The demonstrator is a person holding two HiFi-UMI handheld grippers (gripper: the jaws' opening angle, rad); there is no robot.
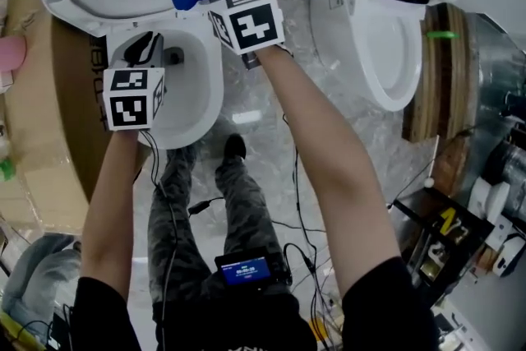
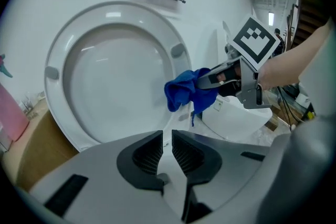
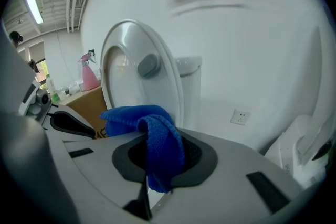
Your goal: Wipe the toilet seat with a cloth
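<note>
Right gripper (image 2: 207, 78) was clamped tight on the blue cloth (image 2: 184, 93), a fold spilling down over its jaws, the bunch just beyond its tips at the raised toilet seat (image 2: 157, 29) edge. Left gripper (image 2: 167, 147) carried nothing, jaws a slit apart, seat straight ahead.

You wear a black short-sleeved top (image 1: 386, 300) and camouflage trousers (image 1: 177, 226); your grey left gripper (image 2: 167, 150) and right gripper (image 3: 157, 161) each carry a white cube (image 1: 246, 20) with black square markers.

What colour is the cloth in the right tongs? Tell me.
Blue. The cloth shows best in the right gripper view.
</note>
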